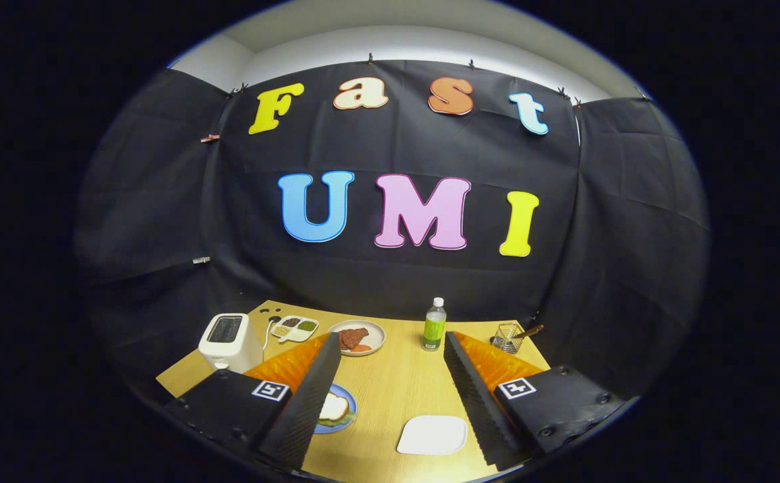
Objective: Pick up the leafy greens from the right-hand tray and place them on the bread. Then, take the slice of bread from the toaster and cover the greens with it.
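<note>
The tool (390,386) hangs high above the counter (396,382), fingers spread wide and holding nothing. Bread (333,406) with greens (341,421) at its edge lies on the blue plate (348,402) near the counter's front edge. The toaster (230,342) stands at the left edge; judged best approached from above, fingers straddling its slot.

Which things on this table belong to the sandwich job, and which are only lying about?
For the job: toaster, bread slice on the blue plate, white tray, open claw holding nothing.
Lying about: plate of meat, divided condiment dish, green-labelled bottle, wire basket.
</note>
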Demonstrator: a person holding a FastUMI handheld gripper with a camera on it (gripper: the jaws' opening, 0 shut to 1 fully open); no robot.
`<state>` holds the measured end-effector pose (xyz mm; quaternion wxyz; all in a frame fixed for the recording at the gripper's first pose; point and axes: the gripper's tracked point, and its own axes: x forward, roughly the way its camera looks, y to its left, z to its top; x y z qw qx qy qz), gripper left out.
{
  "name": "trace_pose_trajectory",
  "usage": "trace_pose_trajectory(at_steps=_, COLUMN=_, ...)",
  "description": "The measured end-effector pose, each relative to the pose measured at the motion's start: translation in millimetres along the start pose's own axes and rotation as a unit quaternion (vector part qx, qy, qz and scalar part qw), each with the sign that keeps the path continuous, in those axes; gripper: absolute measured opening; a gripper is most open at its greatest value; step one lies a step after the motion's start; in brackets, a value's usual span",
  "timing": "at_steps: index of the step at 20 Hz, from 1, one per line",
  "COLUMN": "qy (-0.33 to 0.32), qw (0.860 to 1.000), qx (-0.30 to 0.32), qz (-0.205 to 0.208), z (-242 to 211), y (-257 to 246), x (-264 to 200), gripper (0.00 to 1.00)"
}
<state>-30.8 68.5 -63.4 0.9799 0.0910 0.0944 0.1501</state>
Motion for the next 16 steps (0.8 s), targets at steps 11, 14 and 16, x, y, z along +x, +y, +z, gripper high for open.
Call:
trace_pose_trajectory(at_steps=11, qy=0.000, qw=1.000, qx=0.003, qz=0.007, z=3.9, y=3.5, x=9.6, gripper=0.97)
trace_pose_trajectory(at_steps=14, qy=0.004, qw=1.000, qx=0.002, qz=0.004, z=0.6, y=0.2, x=11.0, gripper=0.97)
trace_pose_trajectory(at_steps=16, qy=0.004, qw=1.000, qx=0.007, qz=0.001, z=1.4, y=-3.9, x=13.2, gripper=0.97)
